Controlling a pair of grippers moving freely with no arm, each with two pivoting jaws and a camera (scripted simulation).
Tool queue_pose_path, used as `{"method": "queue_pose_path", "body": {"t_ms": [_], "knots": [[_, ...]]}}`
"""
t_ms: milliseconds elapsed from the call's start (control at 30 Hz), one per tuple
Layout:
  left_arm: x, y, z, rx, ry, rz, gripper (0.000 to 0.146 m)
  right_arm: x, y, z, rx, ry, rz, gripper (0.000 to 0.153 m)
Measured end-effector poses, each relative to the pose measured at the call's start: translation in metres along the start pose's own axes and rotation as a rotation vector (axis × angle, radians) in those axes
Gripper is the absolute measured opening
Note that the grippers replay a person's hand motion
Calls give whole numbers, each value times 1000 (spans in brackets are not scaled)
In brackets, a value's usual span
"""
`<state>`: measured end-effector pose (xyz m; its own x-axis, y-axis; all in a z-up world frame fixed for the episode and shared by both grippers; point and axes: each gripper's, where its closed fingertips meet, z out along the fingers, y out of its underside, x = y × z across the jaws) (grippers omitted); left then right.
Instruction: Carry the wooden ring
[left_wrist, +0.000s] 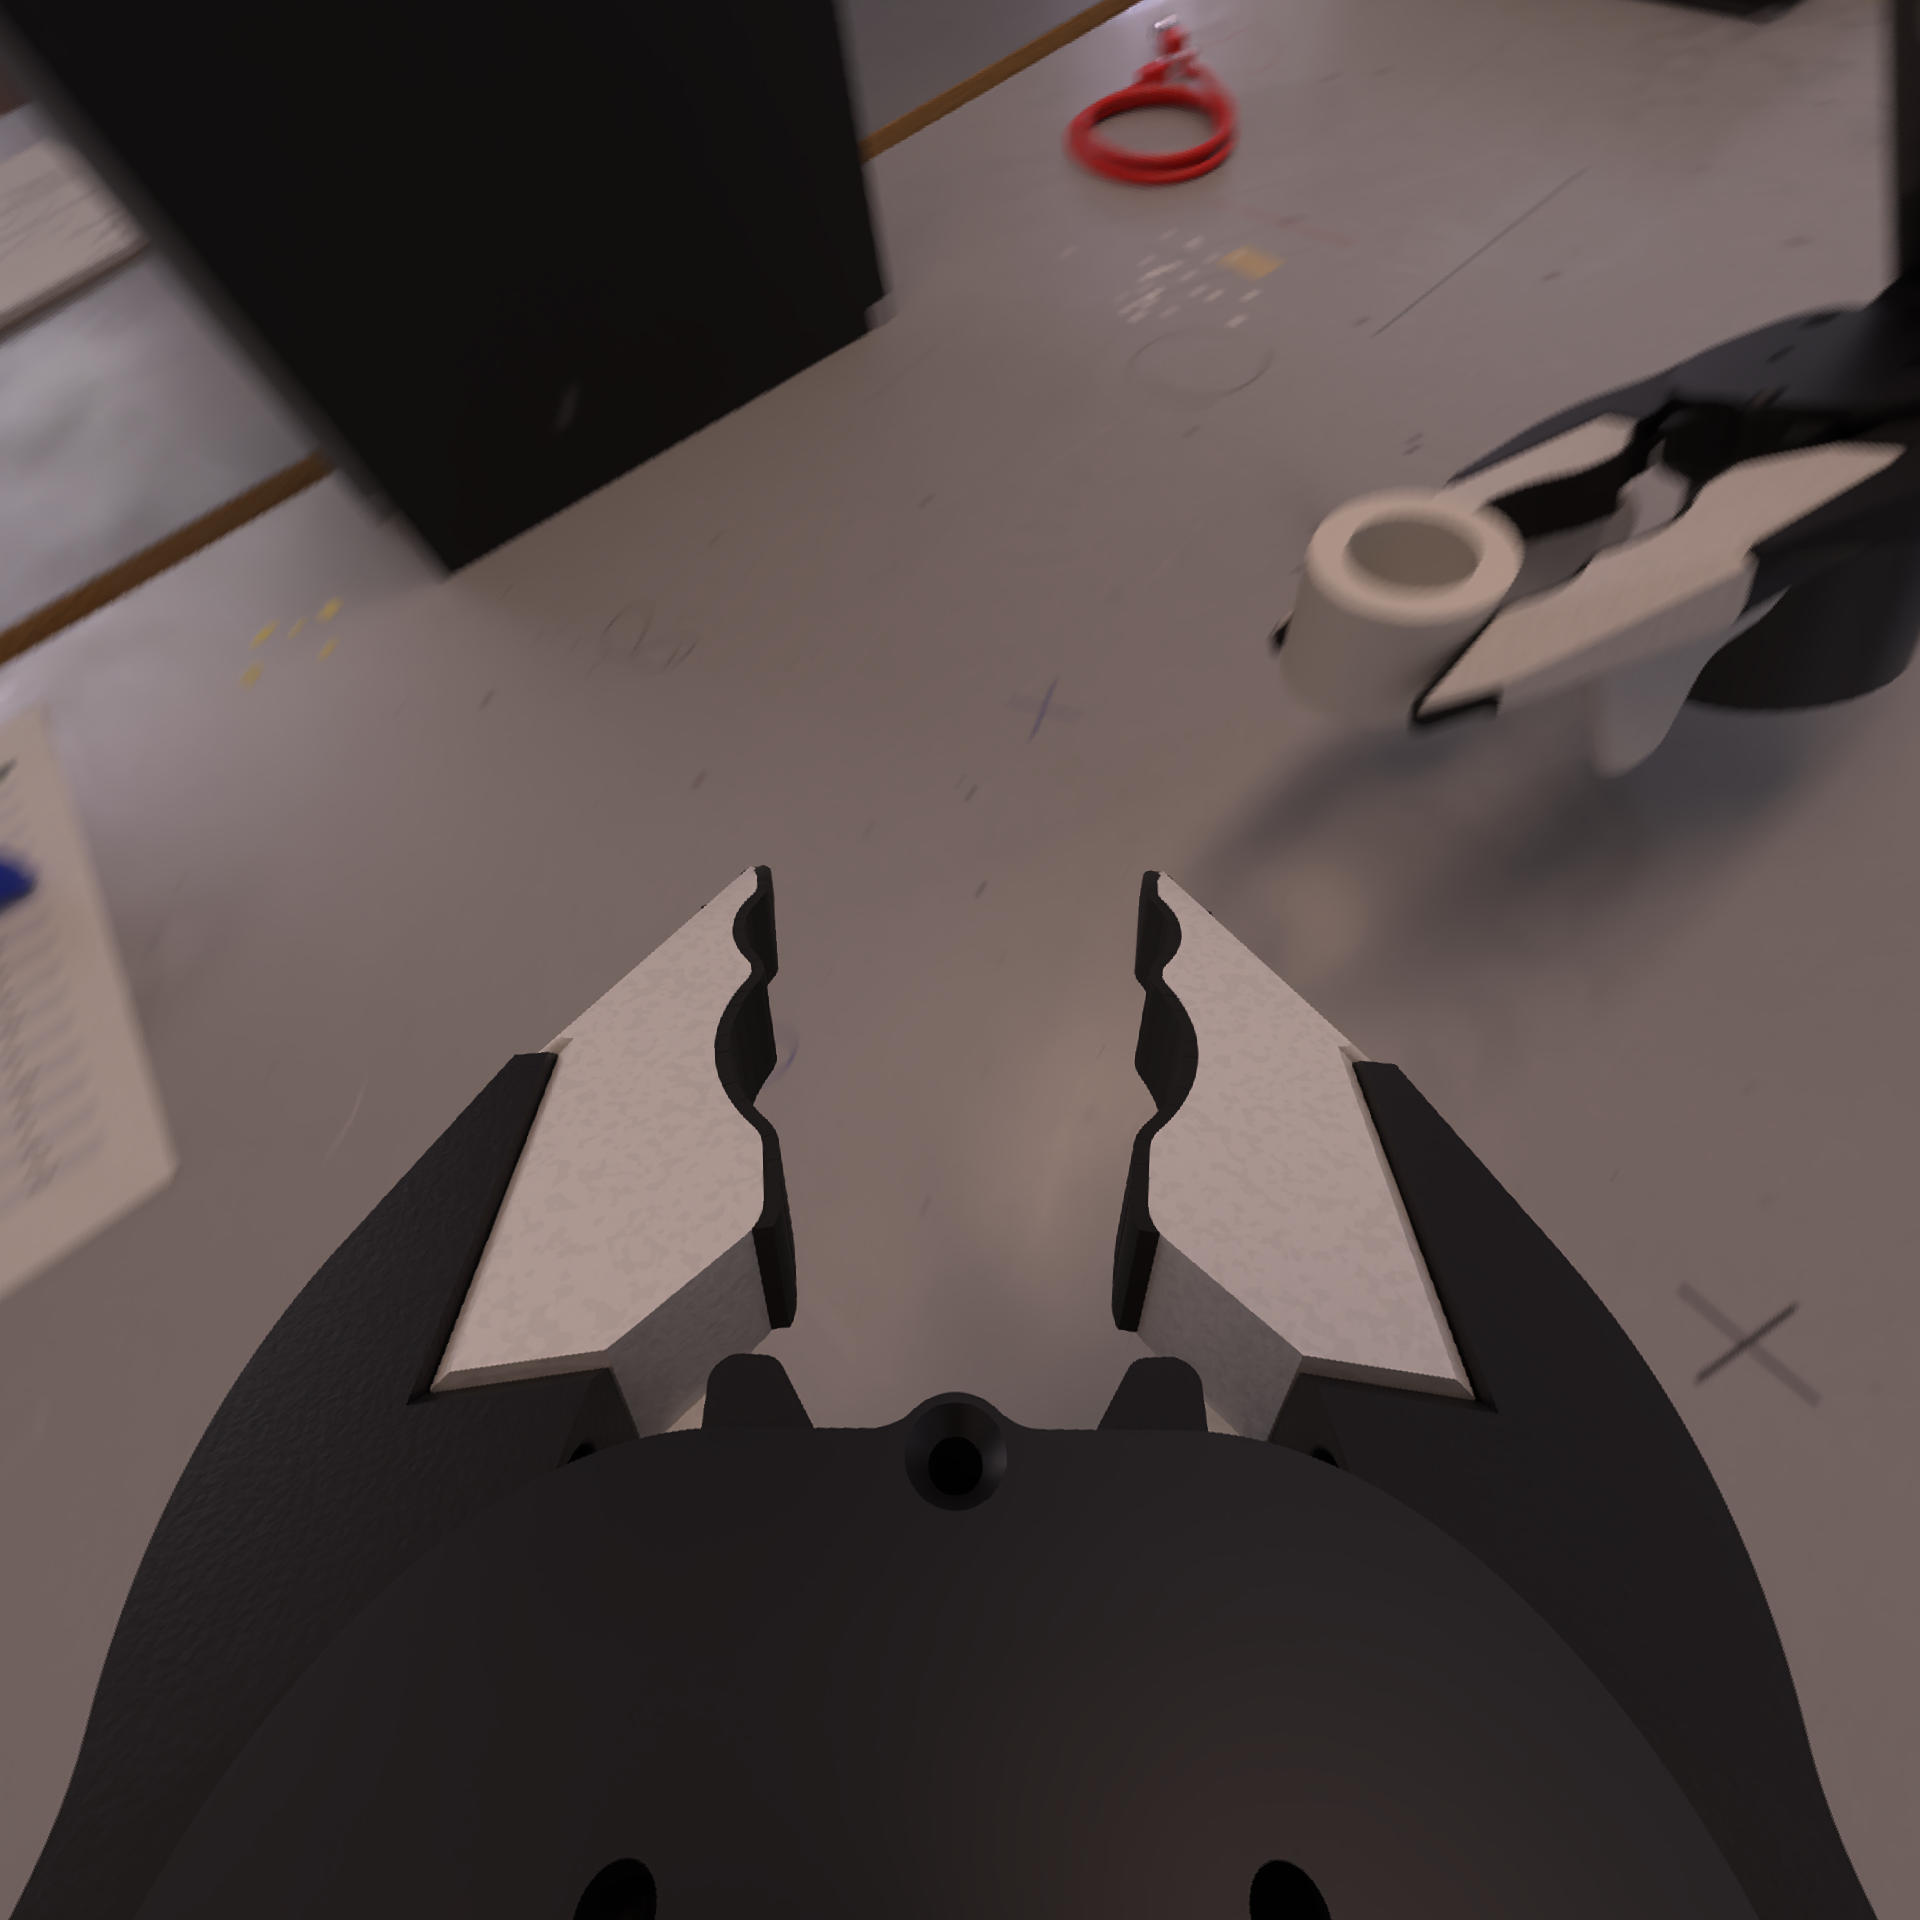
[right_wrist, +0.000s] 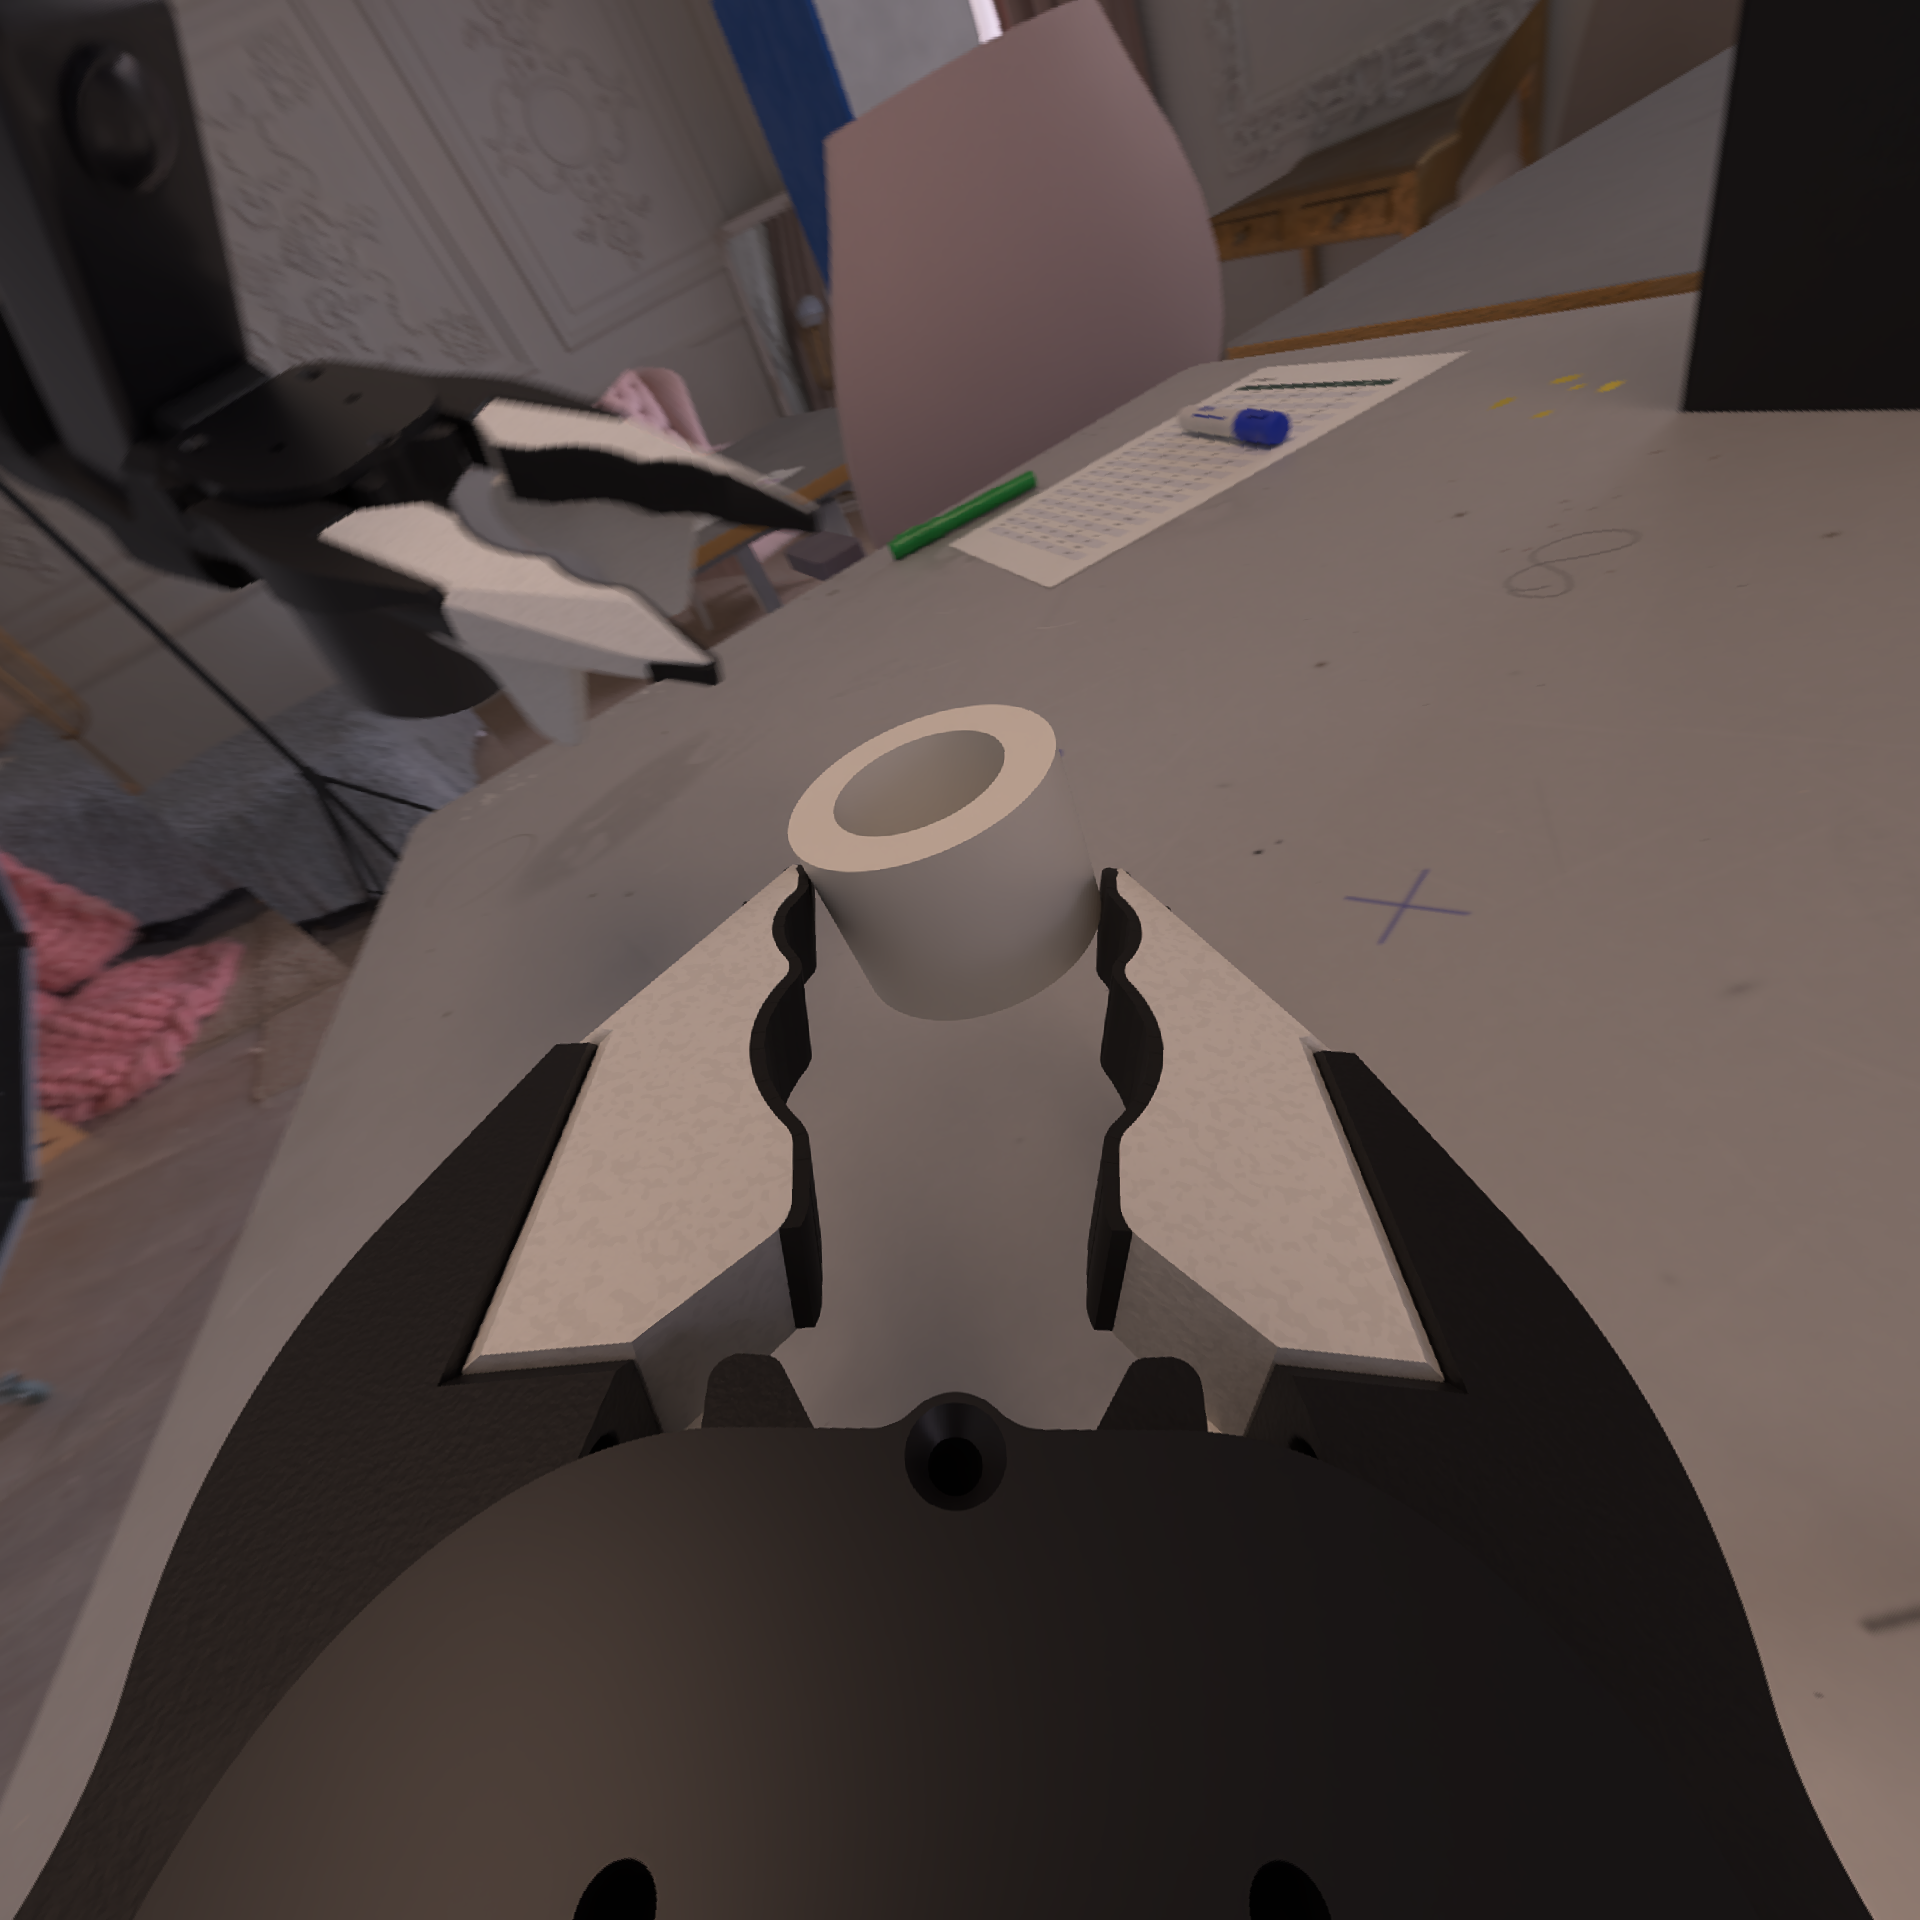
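Note:
The wooden ring (right_wrist: 951, 925) is a pale, thick short tube with its hole facing up. My right gripper (right_wrist: 951, 883) is shut on it, the two fingertips pressing on its opposite sides. In the left wrist view the ring (left_wrist: 1371, 613) hangs a little above the grey table (left_wrist: 935, 582), with a soft shadow beneath it, held by the right gripper (left_wrist: 1481, 603) at the far right. My left gripper (left_wrist: 956, 883) is open and empty over the table. It also shows in the right wrist view (right_wrist: 758, 592), at the upper left beyond the table's edge, apart from the ring.
A black box (left_wrist: 499, 239) stands at the table's far left. A red coiled cable (left_wrist: 1153, 135) lies beyond it. A printed sheet (right_wrist: 1195, 468) with a blue-capped marker (right_wrist: 1236, 424) and a green stick (right_wrist: 961, 514) lie near the edge by a pinkish chair back (right_wrist: 1018, 312).

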<state>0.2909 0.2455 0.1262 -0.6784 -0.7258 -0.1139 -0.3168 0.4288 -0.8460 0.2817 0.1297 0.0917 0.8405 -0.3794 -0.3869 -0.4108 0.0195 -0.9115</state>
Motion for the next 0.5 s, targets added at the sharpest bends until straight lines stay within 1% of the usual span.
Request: {"method": "queue_pose_path", "body": {"t_ms": [100, 200, 267, 367, 500], "knots": [[28, -38, 34, 14, 80, 59, 70, -12, 3, -6, -5, -78, 9, 55], [46, -59, 61, 18, 135, 66, 70, -22, 4, -11, -7, -155, 15, 55], [54, -64, 74, 12, 163, 50, 70, -24, 4, -15, -3, -197, 41, 55], [58, -66, 86, -1, 168, 40, 70, -23, 3, -20, -5, -234, 77, 55], [51, -57, 86, -16, 151, 12, 70, -19, 2, -23, -1, -227, 92, 55]]}}
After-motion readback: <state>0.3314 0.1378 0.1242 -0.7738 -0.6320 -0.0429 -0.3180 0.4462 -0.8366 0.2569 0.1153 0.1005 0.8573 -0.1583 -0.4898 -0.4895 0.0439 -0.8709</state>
